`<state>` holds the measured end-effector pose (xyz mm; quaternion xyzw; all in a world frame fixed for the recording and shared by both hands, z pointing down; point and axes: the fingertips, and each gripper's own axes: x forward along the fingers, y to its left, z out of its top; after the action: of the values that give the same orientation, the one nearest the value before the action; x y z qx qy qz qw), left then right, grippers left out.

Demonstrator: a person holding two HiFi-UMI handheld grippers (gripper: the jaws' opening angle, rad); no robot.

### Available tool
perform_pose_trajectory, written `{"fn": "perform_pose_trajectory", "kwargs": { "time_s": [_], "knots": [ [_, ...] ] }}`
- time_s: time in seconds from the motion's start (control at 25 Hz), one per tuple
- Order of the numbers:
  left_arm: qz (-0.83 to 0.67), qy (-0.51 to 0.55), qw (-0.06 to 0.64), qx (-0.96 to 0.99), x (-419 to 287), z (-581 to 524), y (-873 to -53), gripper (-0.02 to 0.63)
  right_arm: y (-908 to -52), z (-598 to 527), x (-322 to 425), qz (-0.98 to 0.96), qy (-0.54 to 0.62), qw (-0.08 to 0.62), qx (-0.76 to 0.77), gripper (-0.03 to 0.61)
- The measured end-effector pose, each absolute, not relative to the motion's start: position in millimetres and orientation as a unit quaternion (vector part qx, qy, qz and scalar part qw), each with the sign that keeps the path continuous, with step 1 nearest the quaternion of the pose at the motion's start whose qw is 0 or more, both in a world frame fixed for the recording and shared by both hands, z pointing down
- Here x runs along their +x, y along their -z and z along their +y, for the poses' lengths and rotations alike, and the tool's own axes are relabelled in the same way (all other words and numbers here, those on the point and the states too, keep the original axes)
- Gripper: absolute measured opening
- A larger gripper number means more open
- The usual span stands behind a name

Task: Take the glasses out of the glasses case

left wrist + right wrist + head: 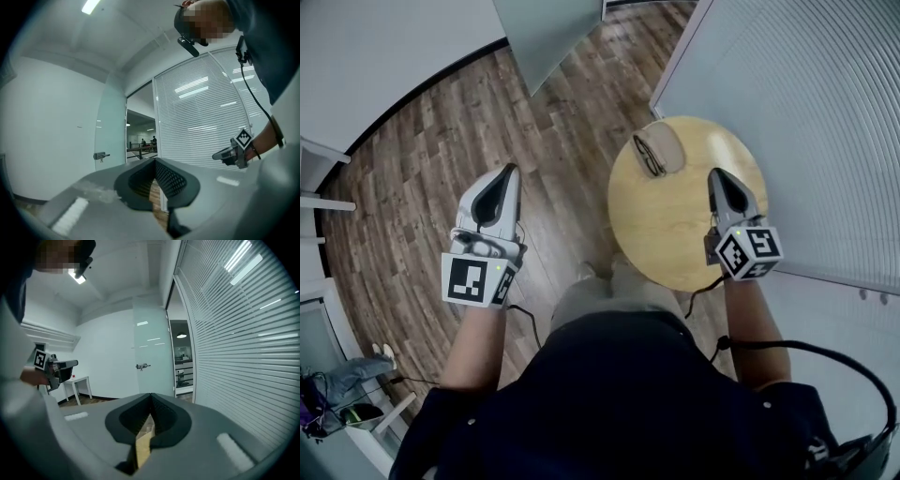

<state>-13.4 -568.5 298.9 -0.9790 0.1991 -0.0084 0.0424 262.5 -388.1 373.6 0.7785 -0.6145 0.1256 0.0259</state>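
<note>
A tan glasses case (672, 148) lies at the far left edge of the round wooden table (675, 234). Dark-framed glasses (648, 157) rest against its left side; I cannot tell whether they sit in the case or beside it. My right gripper (714, 174) hovers over the table to the right of the case, jaws together and empty, also shut in its own view (150, 397). My left gripper (510, 170) is out over the wooden floor, well left of the table, jaws together with nothing between them (155, 161). The case and glasses appear in neither gripper view.
A wall of white blinds (806, 103) runs close along the table's right side. A frosted glass door (546, 33) stands ahead. A small white side table (78, 380) is by the far wall. The person's body and a cable (806, 352) fill the bottom.
</note>
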Motion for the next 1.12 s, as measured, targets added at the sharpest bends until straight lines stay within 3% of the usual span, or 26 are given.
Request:
{"fn": "perform_pose_trajectory", "kwargs": {
  "time_s": [0.4,0.84,1.12],
  "knots": [
    [0.201,0.038,0.042,-0.978,36,-604,-320,0.003,-428,-430,290,-0.628,-0.167,0.043,0.759,0.008],
    [0.197,0.084,0.031,-0.976,95,-631,-413,0.003,-561,-474,317,-0.641,-0.244,0.105,0.720,0.010],
    [0.189,0.111,0.010,-0.976,107,-643,-455,0.003,-616,-498,313,-0.657,-0.290,0.131,0.683,0.098]
  ]
}}
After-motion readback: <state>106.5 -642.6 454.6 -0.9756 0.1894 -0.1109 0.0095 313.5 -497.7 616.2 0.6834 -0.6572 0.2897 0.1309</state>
